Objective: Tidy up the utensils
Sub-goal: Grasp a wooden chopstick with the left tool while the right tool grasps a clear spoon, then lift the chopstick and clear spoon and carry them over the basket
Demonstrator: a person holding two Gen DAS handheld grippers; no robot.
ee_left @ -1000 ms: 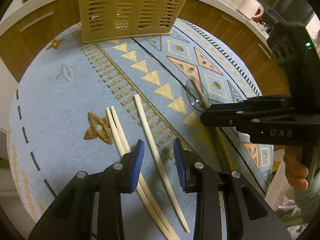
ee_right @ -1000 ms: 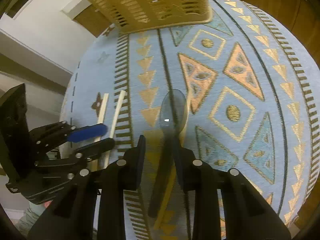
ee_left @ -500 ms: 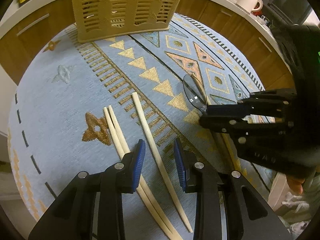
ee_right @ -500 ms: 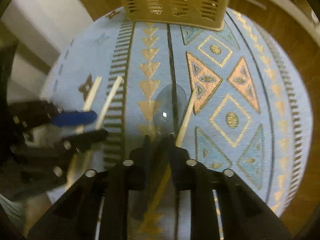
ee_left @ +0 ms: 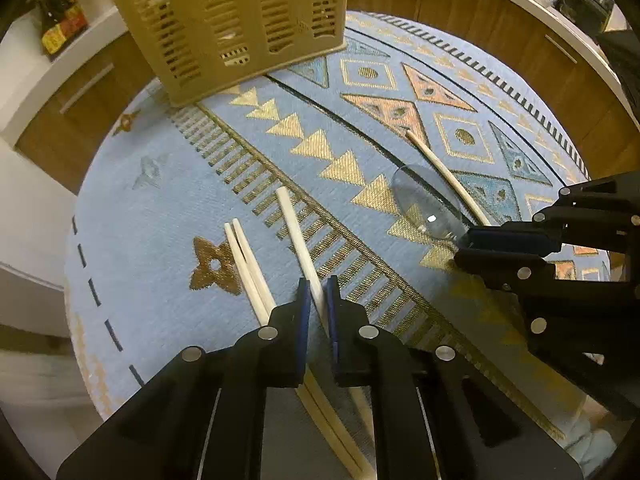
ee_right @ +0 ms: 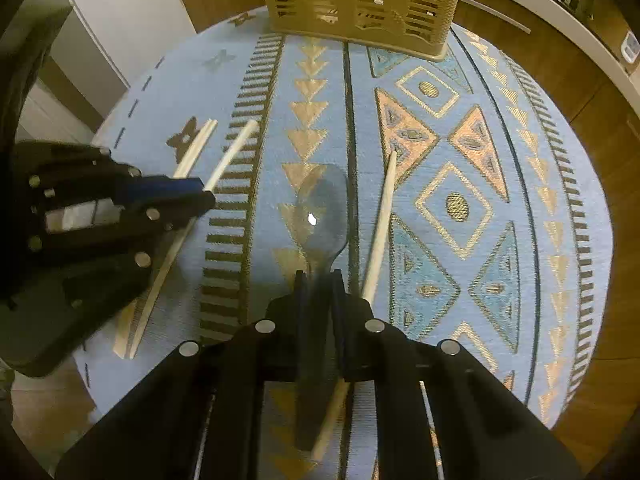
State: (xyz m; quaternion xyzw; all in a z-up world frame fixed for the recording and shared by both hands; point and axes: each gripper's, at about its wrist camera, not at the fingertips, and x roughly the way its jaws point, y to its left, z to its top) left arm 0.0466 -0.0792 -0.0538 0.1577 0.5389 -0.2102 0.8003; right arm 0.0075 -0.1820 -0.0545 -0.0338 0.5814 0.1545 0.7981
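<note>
left wrist view:
left gripper: clamped on single chopstick, mid-shaft, pads tight on both sides.
chopstick pair: flat on cloth, just left of the held stick, well short of basket.
lift: straight up first, avoids dragging the pair; then tip-down into basket.

right wrist view:
right gripper: pinched on spoon at the neck, bowl pointing toward basket.
fourth chopstick: just right of spoon, lower end runs under the gripper; contact unclear.
risk: loose stick may drag along on lift; raise slowly, check separation.
basket: far end of tablecloth, well apart from both grips; one arm at a time, avoids crossing.
</note>
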